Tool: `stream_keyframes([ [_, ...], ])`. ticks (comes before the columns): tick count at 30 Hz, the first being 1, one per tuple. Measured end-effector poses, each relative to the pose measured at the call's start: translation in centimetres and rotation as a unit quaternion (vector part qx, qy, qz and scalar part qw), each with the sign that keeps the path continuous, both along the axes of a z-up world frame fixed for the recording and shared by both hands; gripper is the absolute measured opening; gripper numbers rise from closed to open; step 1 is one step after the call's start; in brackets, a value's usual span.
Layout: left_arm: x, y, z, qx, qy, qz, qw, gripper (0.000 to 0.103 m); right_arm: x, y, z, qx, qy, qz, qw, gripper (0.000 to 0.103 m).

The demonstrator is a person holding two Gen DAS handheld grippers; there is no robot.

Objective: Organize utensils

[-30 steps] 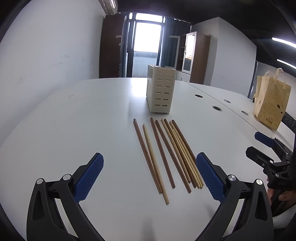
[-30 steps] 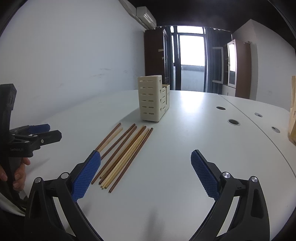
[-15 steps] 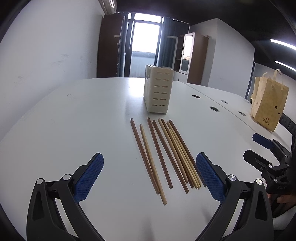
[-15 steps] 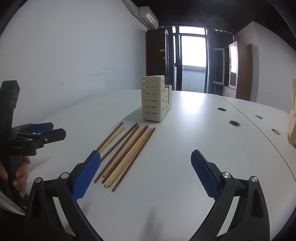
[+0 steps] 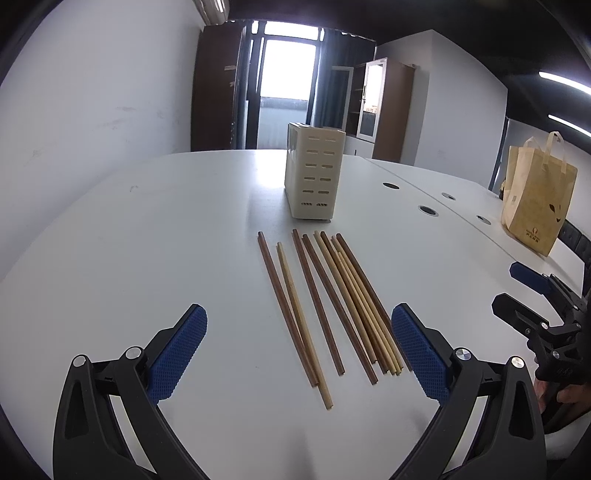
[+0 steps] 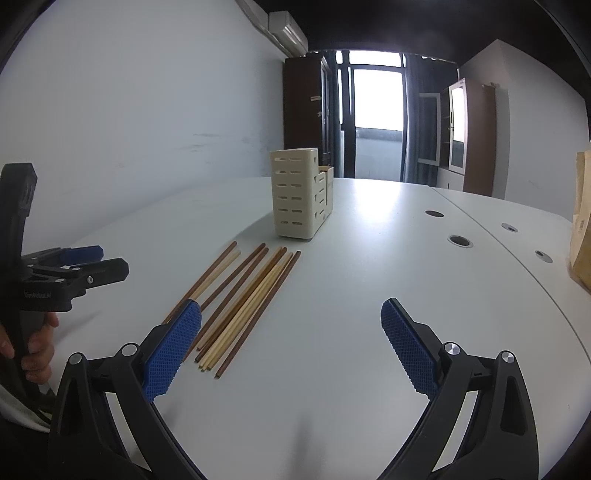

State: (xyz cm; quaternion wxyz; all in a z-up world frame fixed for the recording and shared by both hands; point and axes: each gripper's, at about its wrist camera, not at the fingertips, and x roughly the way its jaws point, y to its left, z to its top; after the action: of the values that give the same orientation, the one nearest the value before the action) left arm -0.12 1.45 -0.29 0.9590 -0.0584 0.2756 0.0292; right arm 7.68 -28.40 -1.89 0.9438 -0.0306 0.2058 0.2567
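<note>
Wooden chopsticks [image 5: 325, 302] (loose) between the left tongs' [image 5: 299, 350] spread tips.

A wide white table [image 5: 147, 236] fills the foreground, with round cable holes [image 5: 428, 210] along its right part and a seam between two tabletops. A plain white wall [image 6: 147, 122] runs along the left, lightly scuffed, with an air conditioner [image 6: 288, 31] mounted high near the ceiling. At the far end, a bright glass door [image 6: 376, 125] lets in daylight between dark curtains [image 6: 417, 118]. A dark brown cabinet [image 6: 304, 110] stands to its left, a glass-fronted brown one [image 5: 384, 107] to its right. Ceiling strip lights [image 5: 563, 81] glow at the right.
</note>
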Motion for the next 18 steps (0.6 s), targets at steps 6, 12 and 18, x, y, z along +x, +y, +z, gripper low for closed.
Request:
stream_keyframes([
  [6, 0.01, -0.05, -0.05, 0.005, 0.002, 0.002, 1.0000, 0.097, 0.15, 0.12, -0.08, -0.006, -0.003, -0.005, 1.000, 0.099],
  [12, 0.22, 0.00, -0.18, 0.012, 0.003, 0.001, 0.9999, 0.097, 0.38, 0.33, 0.01, -0.006, -0.001, -0.006, 1.000, 0.099],
  [18, 0.53, 0.38, 0.07, 0.003, 0.008, 0.004, 1.0000, 0.097, 0.78, 0.73, 0.01, -0.010, 0.006, -0.006, 1.000, 0.099],
])
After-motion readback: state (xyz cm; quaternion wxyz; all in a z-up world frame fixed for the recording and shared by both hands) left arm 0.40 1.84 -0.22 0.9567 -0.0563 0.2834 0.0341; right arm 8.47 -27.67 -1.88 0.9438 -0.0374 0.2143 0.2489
